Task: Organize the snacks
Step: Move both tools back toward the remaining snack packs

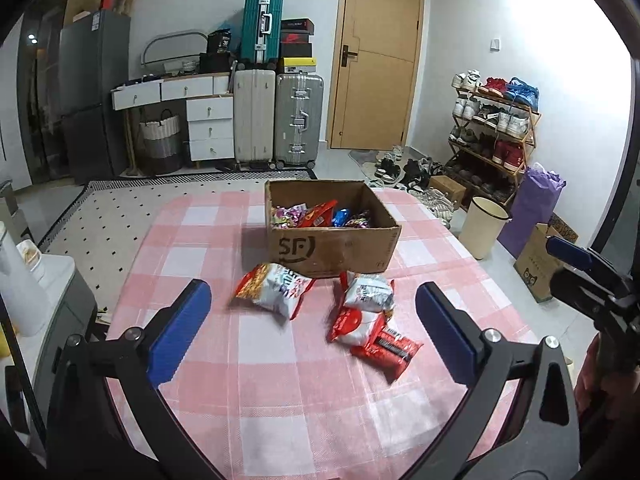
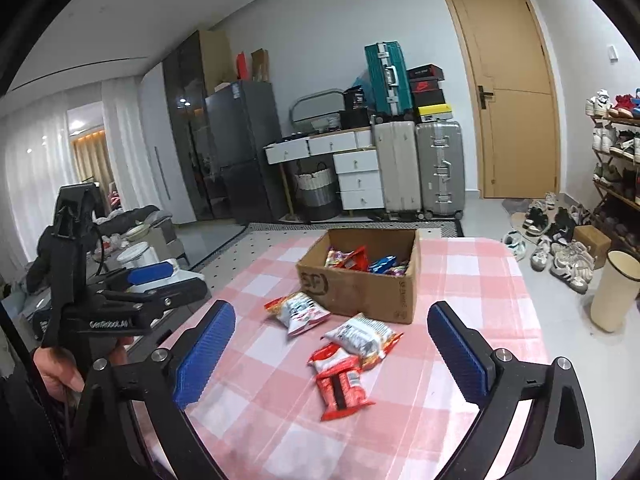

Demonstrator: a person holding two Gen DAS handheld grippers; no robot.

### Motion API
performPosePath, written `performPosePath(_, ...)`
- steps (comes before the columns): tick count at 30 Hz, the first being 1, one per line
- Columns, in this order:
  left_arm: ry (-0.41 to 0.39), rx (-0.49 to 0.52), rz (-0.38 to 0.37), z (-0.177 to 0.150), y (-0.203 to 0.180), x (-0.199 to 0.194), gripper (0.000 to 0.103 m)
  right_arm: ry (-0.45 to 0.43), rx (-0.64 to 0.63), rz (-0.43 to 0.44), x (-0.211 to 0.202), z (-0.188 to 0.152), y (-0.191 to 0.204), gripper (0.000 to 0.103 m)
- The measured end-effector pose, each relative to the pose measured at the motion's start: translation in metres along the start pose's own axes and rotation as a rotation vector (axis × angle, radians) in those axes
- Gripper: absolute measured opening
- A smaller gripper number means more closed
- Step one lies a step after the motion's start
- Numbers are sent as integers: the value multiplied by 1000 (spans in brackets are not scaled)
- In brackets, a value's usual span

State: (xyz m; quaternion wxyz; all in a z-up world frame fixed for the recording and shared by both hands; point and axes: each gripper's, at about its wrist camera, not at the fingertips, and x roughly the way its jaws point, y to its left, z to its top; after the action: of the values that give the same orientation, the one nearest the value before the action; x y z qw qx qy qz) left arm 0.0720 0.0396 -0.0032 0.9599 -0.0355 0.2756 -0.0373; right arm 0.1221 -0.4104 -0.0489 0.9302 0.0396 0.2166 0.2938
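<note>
From the left wrist, the left gripper hangs over the near part of the table, its jaws wide apart and empty, framing four loose snack packets as if choosing one. A white-and-red bag lies just in front of the cardboard box; a second white bag sits beside it, resting on a red-and-white packet, which touches a dark red packet nearest the camera. The box stands open at the table's middle and already holds several snacks, so it is likely the place they go. Its front reads "SF". The print on the packets is too blurred to read. The right gripper shows at the right edge.

From the right wrist, the right gripper is likewise spread open over the same pile with nothing between its jaws. The left gripper body at the left edge seems to carry the lettering "GenRobot.AI". The box side has small print I cannot make out.
</note>
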Motion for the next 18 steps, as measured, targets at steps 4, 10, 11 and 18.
performPosePath(4, -4, 7, -5, -10, 0, -3, 102, 7, -12, 19, -1, -15, 5, 102)
performPosePath(10, 25, -4, -28, -29, -4, 7, 102, 68, -31, 16, 16, -37, 13, 102)
performPosePath(11, 33, -11, -34, -32, -4, 10, 102, 74, -32, 14, 19, -40, 13, 102)
performPosePath(18, 94, -25, -56, -55, -5, 45, 102, 149, -7, 6, 53, -65, 6, 102)
